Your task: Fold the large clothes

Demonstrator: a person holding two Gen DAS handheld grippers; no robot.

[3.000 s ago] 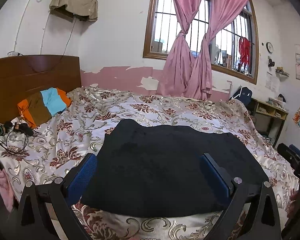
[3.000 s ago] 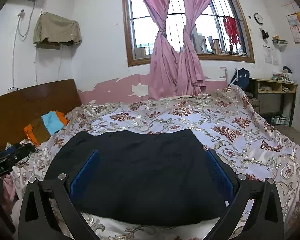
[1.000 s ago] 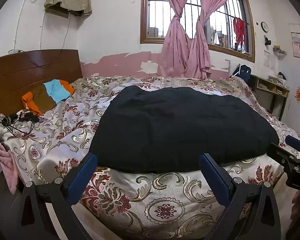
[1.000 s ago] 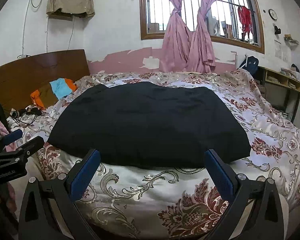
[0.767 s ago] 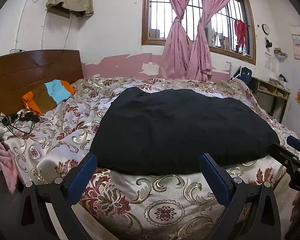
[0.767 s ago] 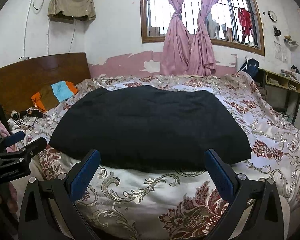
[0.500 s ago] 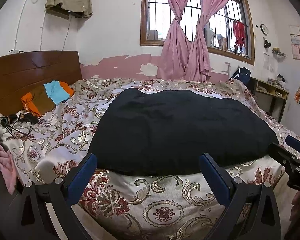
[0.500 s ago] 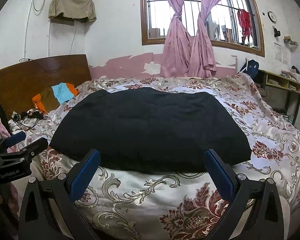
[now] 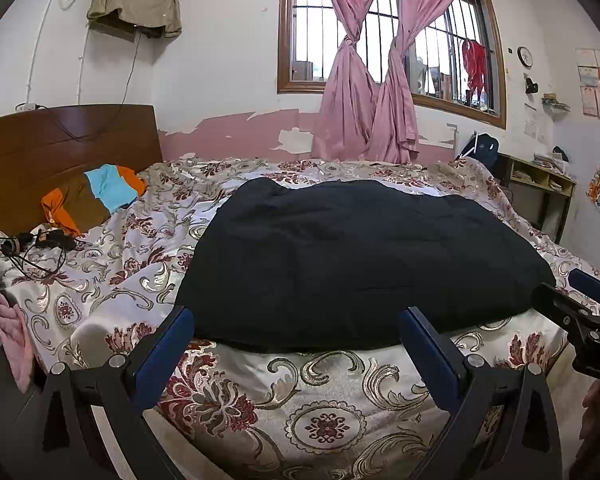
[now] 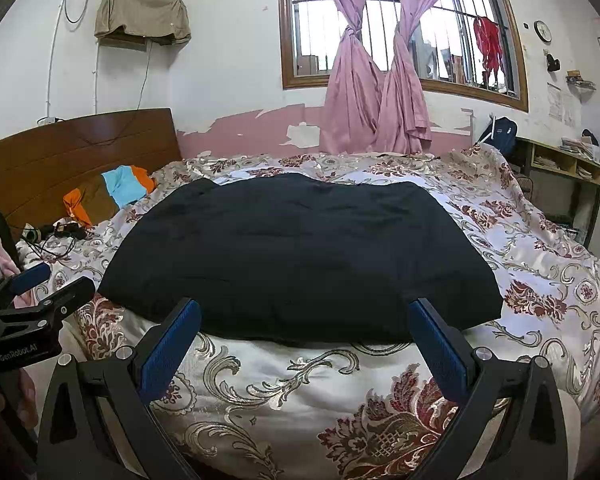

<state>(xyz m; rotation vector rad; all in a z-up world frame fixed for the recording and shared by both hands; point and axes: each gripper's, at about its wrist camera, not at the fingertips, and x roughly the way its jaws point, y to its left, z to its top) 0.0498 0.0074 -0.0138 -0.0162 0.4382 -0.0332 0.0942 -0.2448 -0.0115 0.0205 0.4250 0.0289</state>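
Note:
A large black garment (image 9: 352,260) (image 10: 300,252) lies spread flat on the bed, its near edge along the bed's front. My left gripper (image 9: 296,324) hangs open just short of that near edge, nothing between its blue pads. My right gripper (image 10: 304,320) is open too, also a little in front of the hem and empty. In the left wrist view the right gripper (image 9: 580,312) shows at the right edge. The left gripper (image 10: 32,292) shows at the left edge of the right wrist view.
The bed wears a floral cover (image 9: 316,404) (image 10: 284,376). An orange, brown and blue cloth (image 9: 92,196) lies by the wooden headboard (image 9: 60,148), with headphones and cables (image 9: 36,244) near it. A shelf unit (image 10: 560,176) stands at the right wall. Pink curtains (image 9: 380,92) hang at the window.
Both grippers dropped back from above the garment to in front of the bed's edge over three seconds. Over the last second they rose slightly. The garment has not moved.

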